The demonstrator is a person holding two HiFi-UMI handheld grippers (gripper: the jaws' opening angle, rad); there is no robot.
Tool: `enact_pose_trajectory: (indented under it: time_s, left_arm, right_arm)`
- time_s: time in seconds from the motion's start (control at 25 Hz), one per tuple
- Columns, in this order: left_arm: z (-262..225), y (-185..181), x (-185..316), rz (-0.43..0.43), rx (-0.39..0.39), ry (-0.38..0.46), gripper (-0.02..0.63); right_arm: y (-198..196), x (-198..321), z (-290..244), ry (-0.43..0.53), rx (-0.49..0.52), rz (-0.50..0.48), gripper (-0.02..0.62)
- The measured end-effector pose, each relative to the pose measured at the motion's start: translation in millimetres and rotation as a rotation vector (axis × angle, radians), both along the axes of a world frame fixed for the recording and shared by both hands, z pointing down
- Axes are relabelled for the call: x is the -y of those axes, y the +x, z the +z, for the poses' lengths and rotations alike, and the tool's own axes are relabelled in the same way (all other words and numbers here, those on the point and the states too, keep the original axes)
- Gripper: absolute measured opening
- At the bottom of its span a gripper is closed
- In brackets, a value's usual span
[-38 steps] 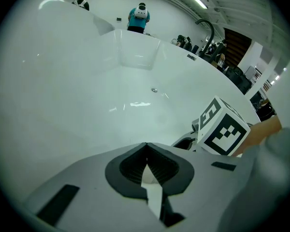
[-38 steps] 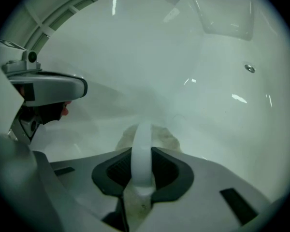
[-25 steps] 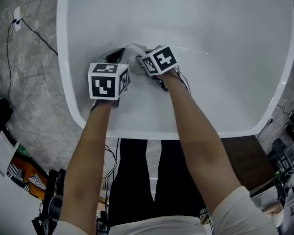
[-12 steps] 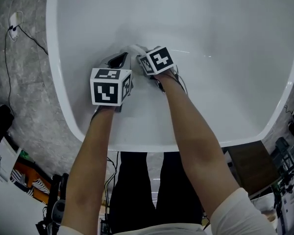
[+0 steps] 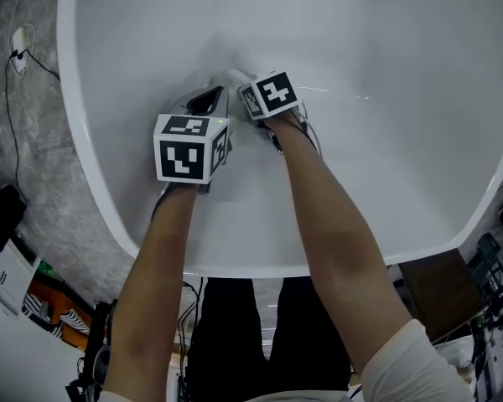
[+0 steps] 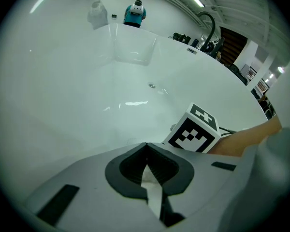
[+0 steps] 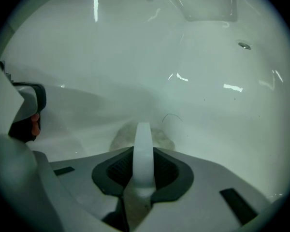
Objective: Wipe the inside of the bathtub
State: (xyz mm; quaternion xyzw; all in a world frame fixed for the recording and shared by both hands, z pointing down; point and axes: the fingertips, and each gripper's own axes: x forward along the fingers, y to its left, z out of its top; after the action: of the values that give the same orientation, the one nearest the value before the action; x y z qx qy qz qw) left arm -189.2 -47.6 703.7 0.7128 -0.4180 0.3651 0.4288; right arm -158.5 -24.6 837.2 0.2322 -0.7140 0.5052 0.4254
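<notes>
The white bathtub (image 5: 92, 199) fills the head view, and both grippers are down inside it, side by side against its near-left wall. A small white cloth (image 5: 228, 79) lies bunched between their tips. My right gripper (image 5: 236, 82) is shut on a folded edge of the cloth (image 7: 143, 134), which sticks out past its pads and presses on the tub surface. My left gripper (image 5: 211, 99) has its jaws closed too, with a sliver of the white cloth (image 6: 149, 180) pinched between the pads. The right gripper's marker cube (image 6: 195, 129) shows in the left gripper view.
A round overflow fitting (image 6: 152, 85) sits on the far tub wall. On the far rim stand a teal bottle (image 6: 134, 14) and a curved faucet (image 6: 208, 23). Grey stone floor with a cable and socket (image 5: 17, 44) runs left of the tub; gear clutters the lower corners.
Both grippers, close together with the cloth, have slid a little farther from the near rim along the tub wall. The head camera has shifted, so the rim sits lower in the picture.
</notes>
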Motion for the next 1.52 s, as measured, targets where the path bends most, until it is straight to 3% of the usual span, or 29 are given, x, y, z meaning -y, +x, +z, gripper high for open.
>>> enact_pose_trajectory:
  time_s: [0.64, 1.52]
  left_arm:
    - [-0.1, 40.5, -3.0, 0.036, 0.011, 0.008, 0.012]
    - [6.2, 125.2, -15.6, 0.114, 0.001, -0.008, 0.012]
  right_arm:
    - [66.2, -2.0, -0.6, -0.018, -0.07, 0.022, 0.098]
    - [204.2, -9.0, -7.9, -0.021, -0.164, 0.069, 0.098]
